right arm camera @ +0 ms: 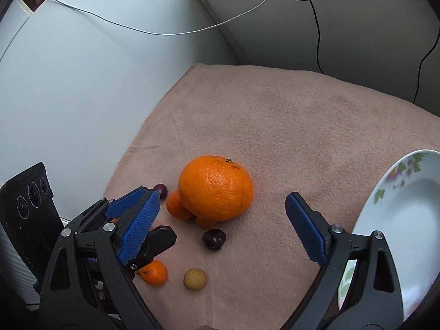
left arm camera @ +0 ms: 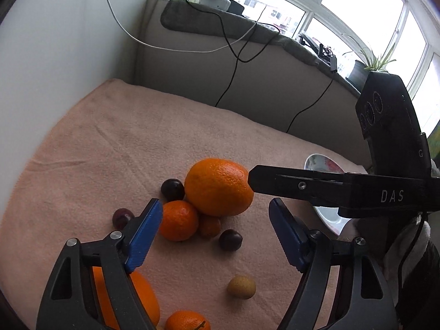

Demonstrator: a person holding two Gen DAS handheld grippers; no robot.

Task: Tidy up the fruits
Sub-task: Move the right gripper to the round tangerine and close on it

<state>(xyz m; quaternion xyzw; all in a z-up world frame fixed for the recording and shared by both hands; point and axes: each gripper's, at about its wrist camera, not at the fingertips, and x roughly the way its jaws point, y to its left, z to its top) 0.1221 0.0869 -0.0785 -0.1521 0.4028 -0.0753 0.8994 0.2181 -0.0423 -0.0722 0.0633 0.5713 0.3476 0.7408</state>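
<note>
A large orange lies mid-cloth with a tangerine, a small kumquat and dark plums around it. A yellow-brown small fruit lies nearer. Another orange and tangerine sit under the left gripper. My left gripper is open above the fruit pile. My right gripper is open, facing the large orange, and shows in the left wrist view.
A white flowered plate lies at the right on the pink cloth. A white wall stands left, a grey padded back behind, with black and white cables hanging. A windowsill with devices and a plant is beyond.
</note>
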